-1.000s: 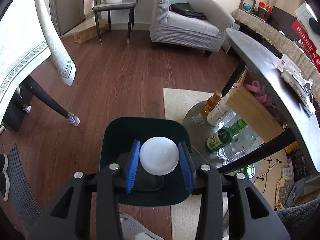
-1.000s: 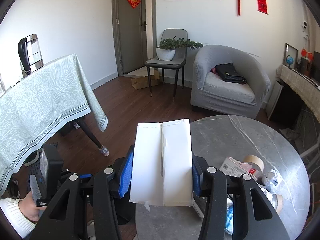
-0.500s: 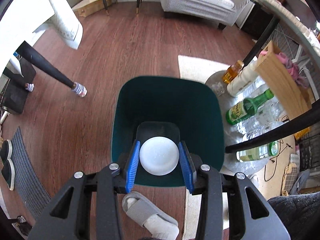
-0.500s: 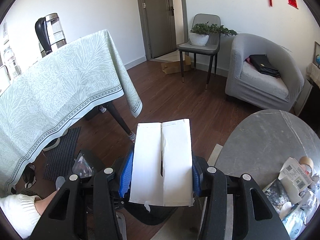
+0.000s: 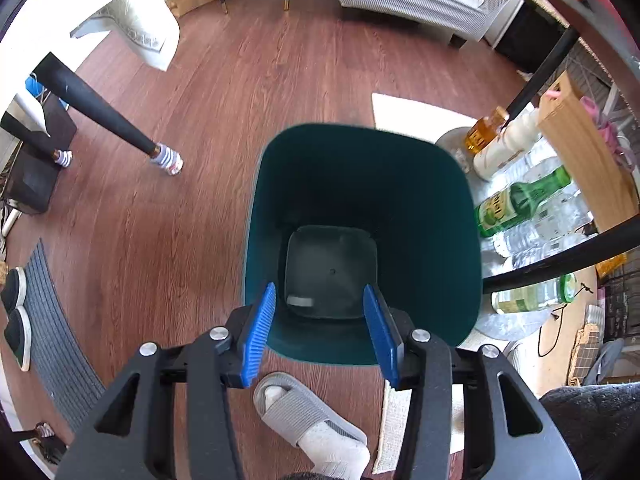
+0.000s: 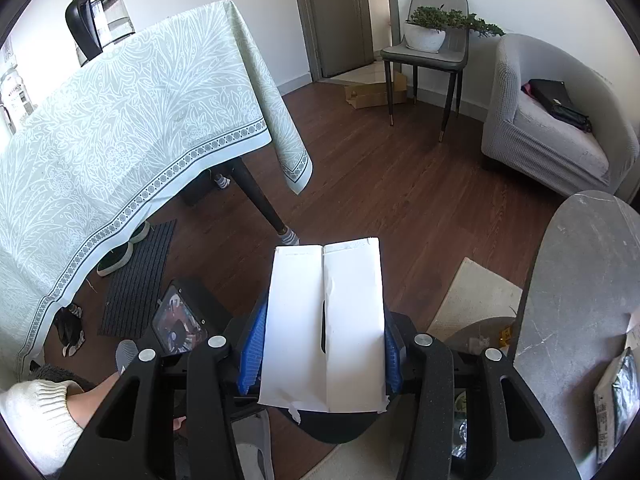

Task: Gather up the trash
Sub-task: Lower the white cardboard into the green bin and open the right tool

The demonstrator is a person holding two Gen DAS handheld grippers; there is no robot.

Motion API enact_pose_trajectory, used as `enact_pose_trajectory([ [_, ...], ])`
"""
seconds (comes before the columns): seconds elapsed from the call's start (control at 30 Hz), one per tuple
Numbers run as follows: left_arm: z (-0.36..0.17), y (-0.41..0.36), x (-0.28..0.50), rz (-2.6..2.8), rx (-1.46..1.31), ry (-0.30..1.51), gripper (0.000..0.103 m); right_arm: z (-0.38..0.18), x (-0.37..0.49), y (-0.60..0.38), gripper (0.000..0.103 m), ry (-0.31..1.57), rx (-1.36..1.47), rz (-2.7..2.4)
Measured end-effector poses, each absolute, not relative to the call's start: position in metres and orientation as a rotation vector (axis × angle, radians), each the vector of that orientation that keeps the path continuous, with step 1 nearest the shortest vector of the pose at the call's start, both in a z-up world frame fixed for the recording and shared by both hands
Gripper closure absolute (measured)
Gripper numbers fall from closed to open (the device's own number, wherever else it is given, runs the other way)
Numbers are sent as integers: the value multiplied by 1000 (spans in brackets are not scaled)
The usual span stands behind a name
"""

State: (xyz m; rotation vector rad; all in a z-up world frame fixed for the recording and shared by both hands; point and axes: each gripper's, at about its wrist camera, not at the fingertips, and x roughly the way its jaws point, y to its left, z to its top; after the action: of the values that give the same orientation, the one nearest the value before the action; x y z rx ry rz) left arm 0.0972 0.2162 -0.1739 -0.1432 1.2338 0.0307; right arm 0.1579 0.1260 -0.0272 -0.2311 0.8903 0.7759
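Left gripper: fingers spread, holding nothing, green bin just beyond the fingertips.
Right gripper: fingers clamped on white paper bag.

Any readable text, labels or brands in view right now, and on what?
None reads clearly.
Green bottle: yellow label, letters blurred.
Amber bottle: label too small.
Clear bottle with green cap: label unreadable.
White carton in the right gripper: blank.
Packet on the grey table: print too small.

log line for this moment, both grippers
left gripper: open over bin | right gripper: shut on white paper bag | next: likely bin it
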Motion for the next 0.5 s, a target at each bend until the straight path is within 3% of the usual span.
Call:
enact_pose_trajectory([
  [0.2,-139,225,91,39,-181,1112,53,-52,165,133,54,940,-244,758],
  [0.5,-73,241,80,64,-247,914,64,-107,177,142,54,1055,-257,751],
])
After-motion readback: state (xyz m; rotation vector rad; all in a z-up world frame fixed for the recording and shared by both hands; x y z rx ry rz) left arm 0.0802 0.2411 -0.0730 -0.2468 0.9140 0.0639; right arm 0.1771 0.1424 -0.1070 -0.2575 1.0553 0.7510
